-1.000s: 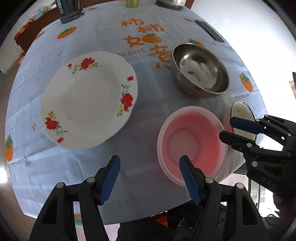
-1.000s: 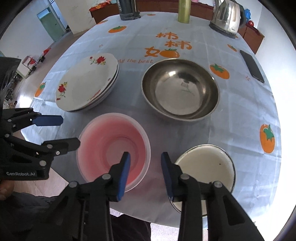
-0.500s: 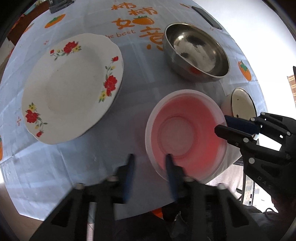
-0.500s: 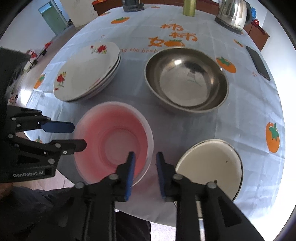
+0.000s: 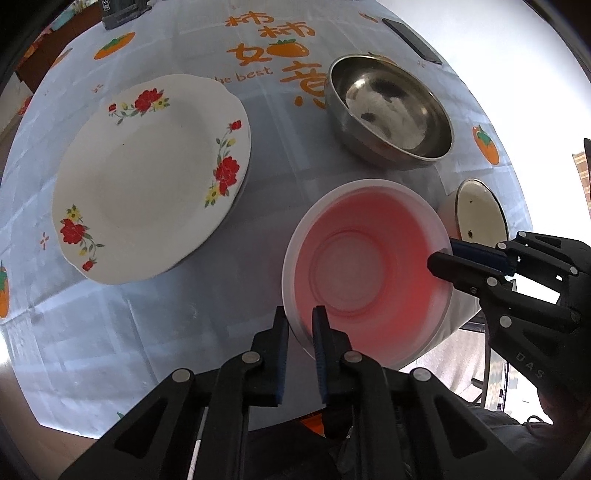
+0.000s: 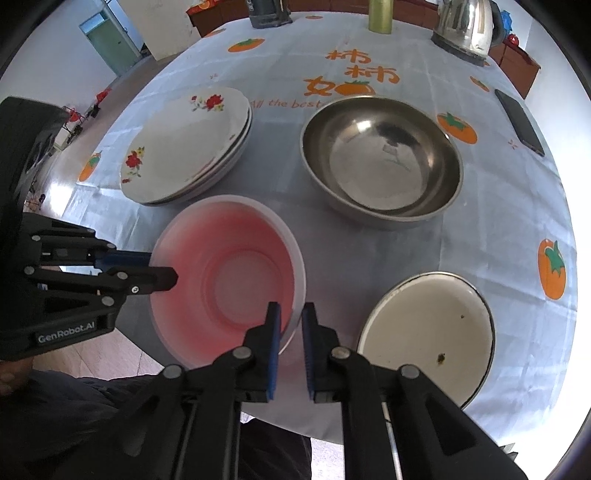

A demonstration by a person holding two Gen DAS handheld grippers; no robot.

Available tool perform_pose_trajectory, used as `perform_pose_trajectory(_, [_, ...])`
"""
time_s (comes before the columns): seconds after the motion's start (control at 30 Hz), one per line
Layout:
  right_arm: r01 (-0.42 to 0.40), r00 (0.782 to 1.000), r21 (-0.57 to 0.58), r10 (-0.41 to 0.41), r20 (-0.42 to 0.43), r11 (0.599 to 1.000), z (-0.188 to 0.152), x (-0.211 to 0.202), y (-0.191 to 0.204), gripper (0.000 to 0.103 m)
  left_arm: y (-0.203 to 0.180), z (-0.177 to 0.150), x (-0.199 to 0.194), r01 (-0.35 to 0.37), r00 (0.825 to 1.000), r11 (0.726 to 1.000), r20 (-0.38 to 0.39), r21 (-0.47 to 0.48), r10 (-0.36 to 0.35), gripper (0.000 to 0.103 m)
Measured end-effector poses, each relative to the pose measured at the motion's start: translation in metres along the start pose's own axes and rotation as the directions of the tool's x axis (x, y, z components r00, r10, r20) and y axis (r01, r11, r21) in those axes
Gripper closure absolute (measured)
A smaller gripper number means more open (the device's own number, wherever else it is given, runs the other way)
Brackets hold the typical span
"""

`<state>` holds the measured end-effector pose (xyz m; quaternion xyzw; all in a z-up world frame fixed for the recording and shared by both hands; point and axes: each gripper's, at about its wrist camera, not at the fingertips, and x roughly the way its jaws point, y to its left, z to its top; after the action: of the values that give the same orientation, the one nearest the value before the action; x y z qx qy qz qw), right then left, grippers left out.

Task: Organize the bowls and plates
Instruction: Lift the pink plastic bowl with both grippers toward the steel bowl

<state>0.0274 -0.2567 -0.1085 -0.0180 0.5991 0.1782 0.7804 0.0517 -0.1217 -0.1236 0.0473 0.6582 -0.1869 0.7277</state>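
Note:
A pink plastic bowl (image 5: 365,273) (image 6: 229,273) sits near the table's front edge. My left gripper (image 5: 300,325) is shut on its rim at one side; it shows in the right wrist view (image 6: 162,267). My right gripper (image 6: 291,321) is shut on the rim at the opposite side; it shows in the left wrist view (image 5: 443,256). Whether the bowl is off the table I cannot tell. A stack of white floral plates (image 5: 147,177) (image 6: 188,147) lies to the left. A steel bowl (image 5: 388,110) (image 6: 380,162) stands behind. A white enamel bowl (image 5: 480,214) (image 6: 424,332) is at the right.
A round table under a pale blue cloth (image 6: 498,229) with orange fruit prints. At the far edge stand a kettle (image 6: 465,26), a green bottle (image 6: 380,14) and a dark object (image 6: 266,13). A phone (image 6: 519,122) lies far right.
Both grippers have closed on the pink bowl's rim, the left from wide open. Both cameras have come closer to the bowl.

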Motion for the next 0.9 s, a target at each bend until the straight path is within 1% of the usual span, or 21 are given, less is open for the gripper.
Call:
perform_pose_trajectory(0.37, [0.006,1.0,0.003,-0.006,0.03,1.0,0.003,-0.009,0.001,0.092,0.0,0.009,-0.013,-0.035,0.998,0.999,0.045,0.033,0.034,0.089])
perform_pose_trajectory(0.9, [0.004,0.996,0.016,-0.006,0.084,1.0,0.017,-0.021,-0.006,0.092,-0.004,0.029,-0.022,-0.074,0.994,0.995,0.08,0.073,0.068,0.089])
